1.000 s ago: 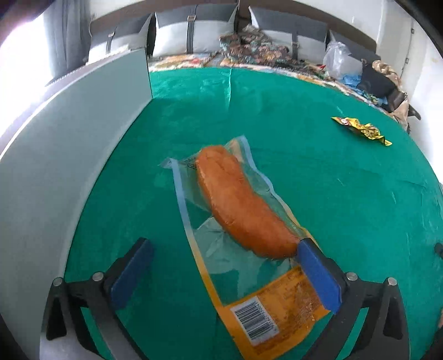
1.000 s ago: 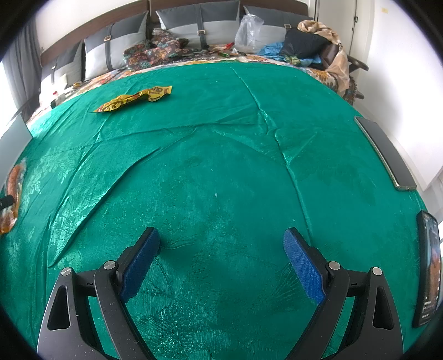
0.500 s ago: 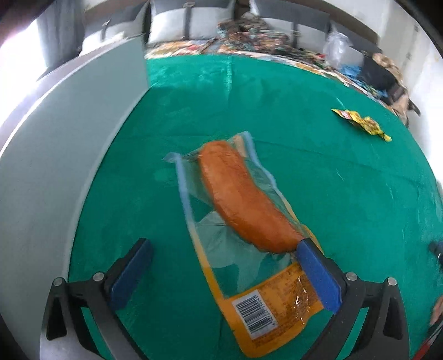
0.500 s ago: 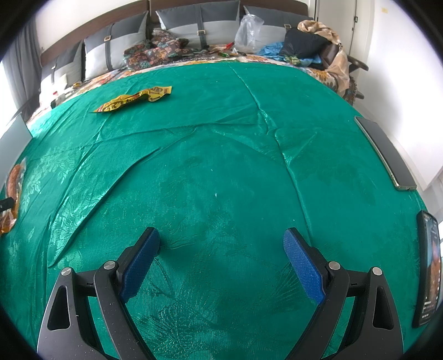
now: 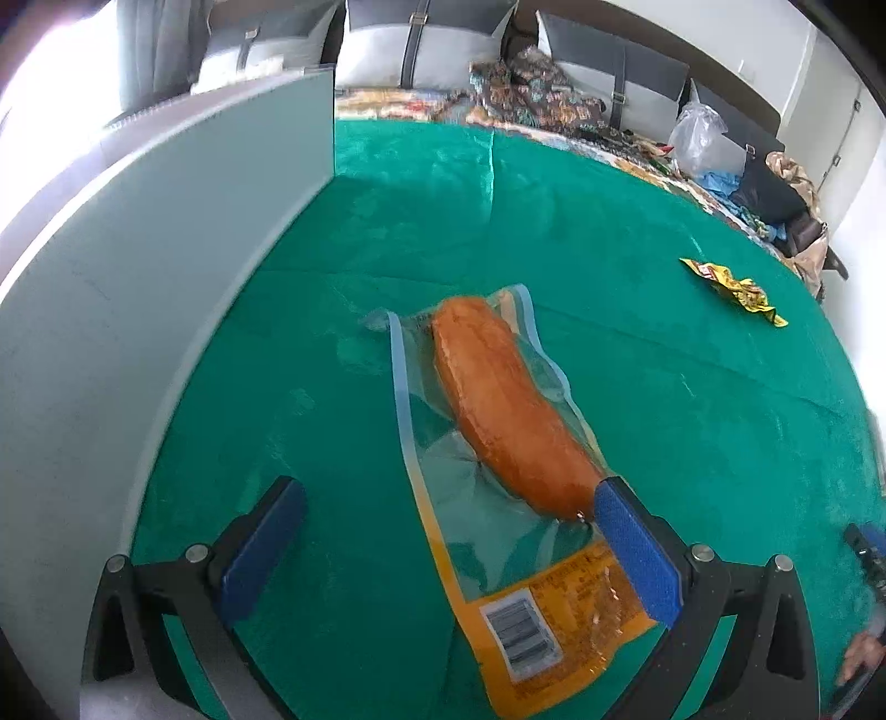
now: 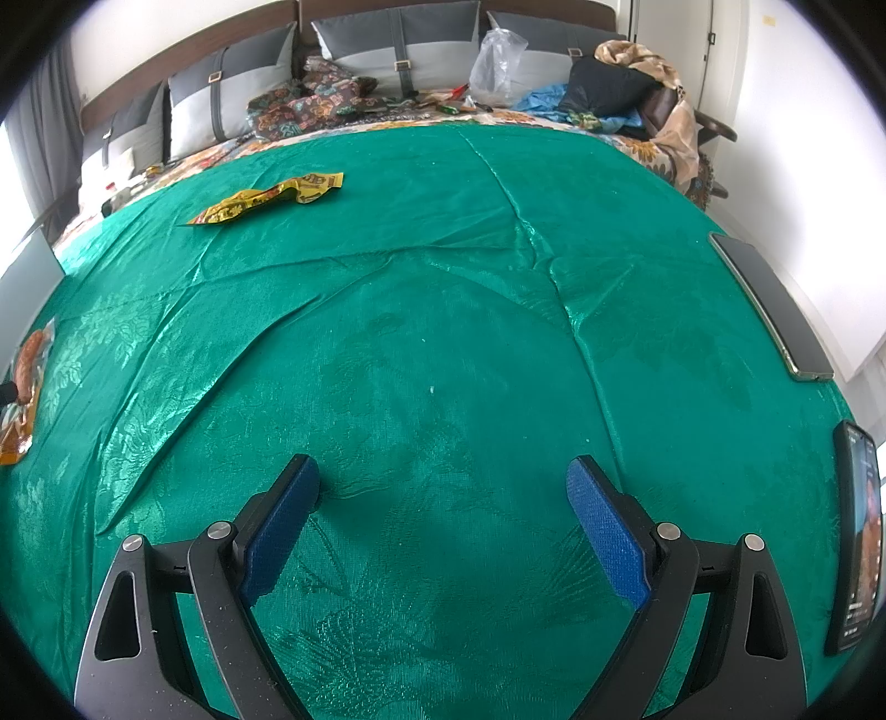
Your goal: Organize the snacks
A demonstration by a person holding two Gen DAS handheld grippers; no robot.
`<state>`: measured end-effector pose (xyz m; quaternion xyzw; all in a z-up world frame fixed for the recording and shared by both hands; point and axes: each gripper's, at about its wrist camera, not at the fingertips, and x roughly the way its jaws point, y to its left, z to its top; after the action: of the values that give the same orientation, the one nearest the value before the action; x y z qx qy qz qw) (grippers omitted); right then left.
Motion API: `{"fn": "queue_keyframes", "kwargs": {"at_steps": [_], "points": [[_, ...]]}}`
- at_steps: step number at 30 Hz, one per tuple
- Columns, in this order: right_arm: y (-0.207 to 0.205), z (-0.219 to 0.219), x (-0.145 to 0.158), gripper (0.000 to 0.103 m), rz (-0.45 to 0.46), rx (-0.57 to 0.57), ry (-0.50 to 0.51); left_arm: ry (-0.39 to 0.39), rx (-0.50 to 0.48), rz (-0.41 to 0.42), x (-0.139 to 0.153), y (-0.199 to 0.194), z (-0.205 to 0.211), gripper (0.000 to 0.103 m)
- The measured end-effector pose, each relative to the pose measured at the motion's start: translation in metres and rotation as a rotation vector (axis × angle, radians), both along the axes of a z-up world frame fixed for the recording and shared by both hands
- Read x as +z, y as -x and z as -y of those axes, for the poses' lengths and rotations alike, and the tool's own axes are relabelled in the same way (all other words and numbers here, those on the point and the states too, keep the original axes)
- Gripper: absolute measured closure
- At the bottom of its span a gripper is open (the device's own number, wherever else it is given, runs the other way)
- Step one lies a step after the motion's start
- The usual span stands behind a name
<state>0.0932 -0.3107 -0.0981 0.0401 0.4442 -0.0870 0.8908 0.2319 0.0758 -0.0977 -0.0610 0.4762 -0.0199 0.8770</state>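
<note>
A green cloth (image 6: 443,332) covers the whole lower part of both views. At the top stand grey cushions (image 6: 398,50) against a dark headboard (image 6: 183,66). White walls (image 6: 803,138) are at upper right, and bright window light at upper left.

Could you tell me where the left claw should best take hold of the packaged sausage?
Grip the flat orange label end of the packaged sausage, coming from the near side. That end points toward the open left claw and lies thin on the green cloth, so it should pinch more surely than the rounded sausage.
</note>
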Motion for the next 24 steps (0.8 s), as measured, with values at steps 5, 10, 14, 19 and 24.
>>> {"fn": "queue_keyframes", "kwargs": {"at_steps": [5,10,14,19,24], "points": [[-0.0002,-0.0003,0.0000,0.010,0.000,0.000,0.000,-0.020,-0.017,0.050,-0.0025,0.0028,0.0014,0.000],[-0.0003,-0.0004,-0.0001,0.010,0.000,0.000,0.000,-0.028,-0.019,0.065,-0.0032,0.0032,0.0025,0.000],[-0.0003,-0.0004,-0.0001,0.010,0.000,-0.001,0.001,-0.029,-0.018,0.068,-0.0034,0.0043,0.0038,0.000],[-0.0002,-0.0003,-0.0002,0.010,0.000,-0.001,0.001,-0.029,-0.018,0.068,-0.0034,0.0044,0.0039,0.000],[-0.0004,-0.0007,-0.0002,0.010,0.000,-0.001,0.001,-0.029,-0.018,0.068,-0.0035,0.0044,0.0039,0.000]]}}
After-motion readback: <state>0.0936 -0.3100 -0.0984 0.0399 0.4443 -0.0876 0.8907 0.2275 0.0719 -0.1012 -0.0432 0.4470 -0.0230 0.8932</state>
